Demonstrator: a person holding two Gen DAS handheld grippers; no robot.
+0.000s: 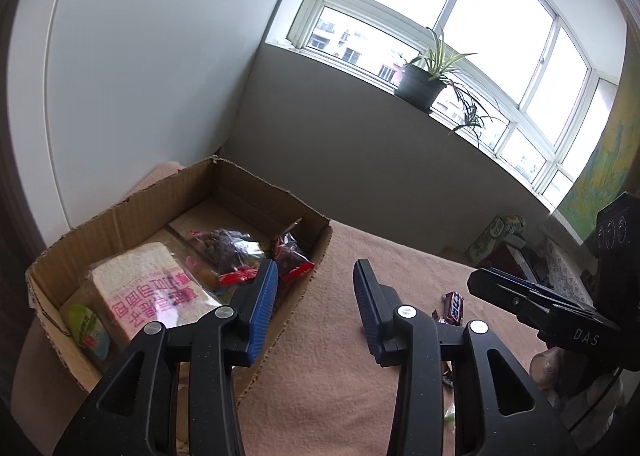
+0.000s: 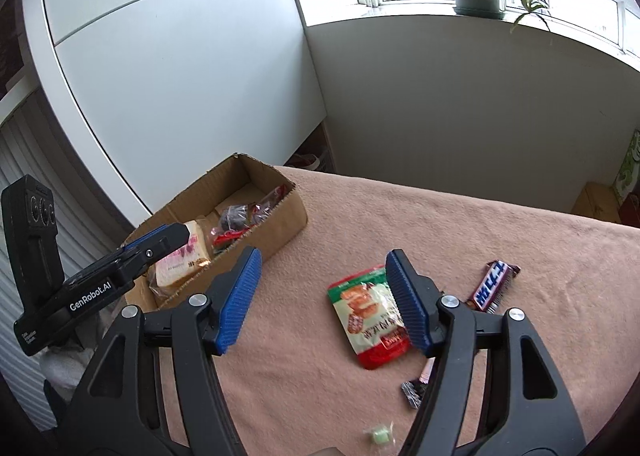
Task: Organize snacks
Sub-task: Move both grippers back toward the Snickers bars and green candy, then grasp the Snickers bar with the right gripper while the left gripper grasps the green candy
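An open cardboard box (image 1: 160, 192) stands at the left end of the table. It holds a wrapped bread loaf (image 1: 148, 284) and dark and red snack bags (image 1: 236, 248). My left gripper (image 1: 316, 296) hangs over the box's right wall, open and empty. In the right wrist view, a red-and-green snack packet (image 2: 368, 316) lies flat on the cloth, partly behind one finger of my right gripper (image 2: 322, 292). That gripper is open above the cloth with nothing held. A brown chocolate bar (image 2: 494, 284) lies to the packet's right. The left gripper (image 2: 172, 236) reaches over the box (image 2: 280, 224).
A beige cloth (image 2: 400, 224) covers the table. A small green candy (image 2: 378, 436) and a dark wrapper (image 2: 412, 394) lie near the front edge. White cabinets (image 2: 180, 56) stand behind the box. A potted plant (image 1: 420, 86) sits on the windowsill, and a green carton (image 1: 494, 236) stands beyond the table.
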